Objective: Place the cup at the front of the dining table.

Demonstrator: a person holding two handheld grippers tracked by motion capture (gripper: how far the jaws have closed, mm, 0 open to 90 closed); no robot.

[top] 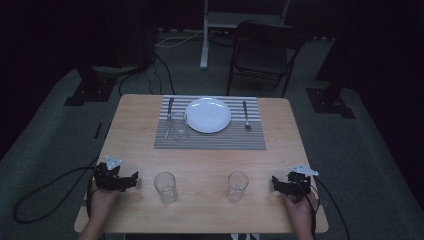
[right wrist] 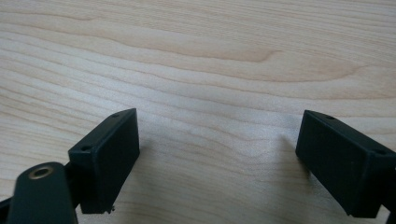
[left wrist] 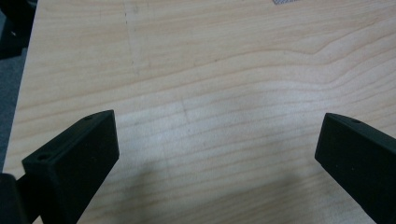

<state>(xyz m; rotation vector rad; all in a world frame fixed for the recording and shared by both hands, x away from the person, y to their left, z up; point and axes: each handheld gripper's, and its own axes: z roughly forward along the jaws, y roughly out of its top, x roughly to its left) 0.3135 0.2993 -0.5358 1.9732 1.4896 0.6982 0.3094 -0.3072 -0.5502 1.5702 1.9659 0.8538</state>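
Observation:
On the wooden table [top: 200, 160] lies a striped placemat [top: 210, 137] with a white plate [top: 208, 115], a knife [top: 169, 110] at its left, a fork [top: 246, 115] at its right and a clear glass [top: 179, 126] near the knife. Two more clear glasses stand nearer the front, one left of centre [top: 165, 187], one right of centre [top: 236, 185]. My left gripper [top: 134, 181] rests open at the front left, my right gripper [top: 275, 183] open at the front right. Bare wood [left wrist: 219, 116] lies between the left gripper's jaws, and bare wood [right wrist: 215, 135] between the right's.
A dark folding chair [top: 265, 50] stands beyond the table's far edge. Cables [top: 160, 70] run over the grey floor, and a black cable [top: 45, 192] trails from the left gripper. Stand bases [top: 330, 102] sit at both sides.

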